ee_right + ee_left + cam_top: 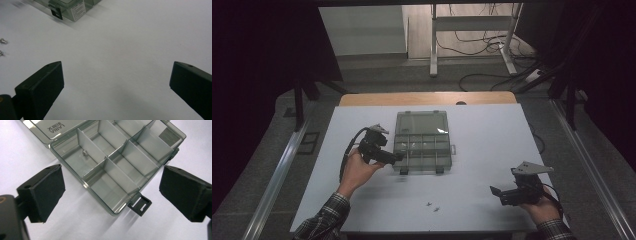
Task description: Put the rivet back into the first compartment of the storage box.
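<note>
Clear smoke-grey compartment box (422, 145), lid (421, 122) folded open and lying flat on the far side, near the middle of the white counter (482, 150); long axis across the counter, left to right, two black latches (140, 205) on the near edge facing the person. Dividers upright; one small metal part (84, 152) in a compartment by the hinge side, other compartments seemingly bare. Left tool (396, 157), jaws spread wide and holding nothing, just beside the box's near-left corner, pointed at it. Right tool (495, 194), jaws likewise wide apart and empty, low over bare counter near the right front edge, well apart from the box. Two small screws (433, 206) loose on the counter near the front edge, between the hands, somewhat nearer the right tool; probable next pick. Screw orientation too small to tell.
</note>
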